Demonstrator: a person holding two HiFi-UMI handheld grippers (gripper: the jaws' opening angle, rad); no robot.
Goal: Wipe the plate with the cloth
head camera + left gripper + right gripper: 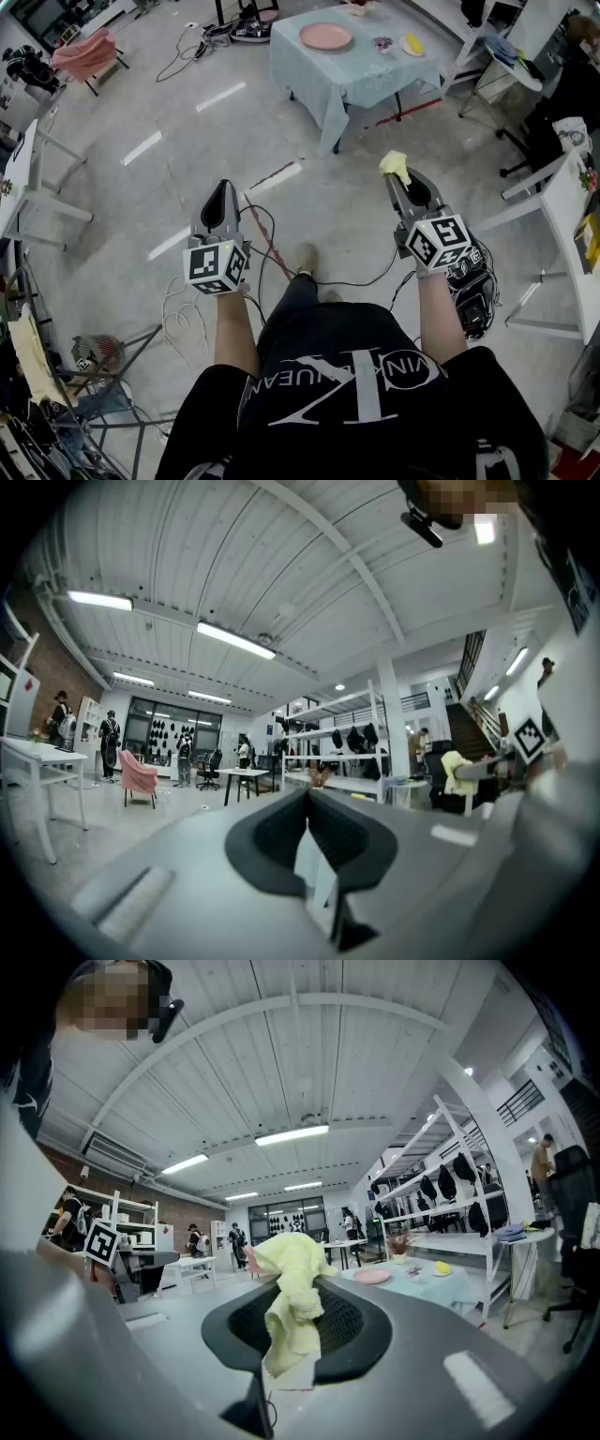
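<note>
Grips crumpled pale yellow cloth [291, 1290] in right claw [398, 174]; holds left claw [222, 186] closed, empty. Has not begun wiping: round pink plate [325, 37] to reach far ahead of claws, on blue-clothed surface [375, 82].

Table [352, 67]: draped with a pale blue tablecloth [319, 105], standing on the floor [112, 202] at the far side of the head view.

Laid directly on the tablecloth:
- pink plate [325, 37], towards the far left corner;
- small patterned item [382, 43], right of the plate and apart from it; kind not made out;
- white dish [409, 47] carrying a yellow object [413, 41], further right, near the table's edge.

Floor: grey, glossy. On it are noted white tape strips [220, 97], a red strip [410, 111] below the table's right side, loose cables [184, 56] left of the table, and a white cable coil [174, 314] nearer the camera.
</note>
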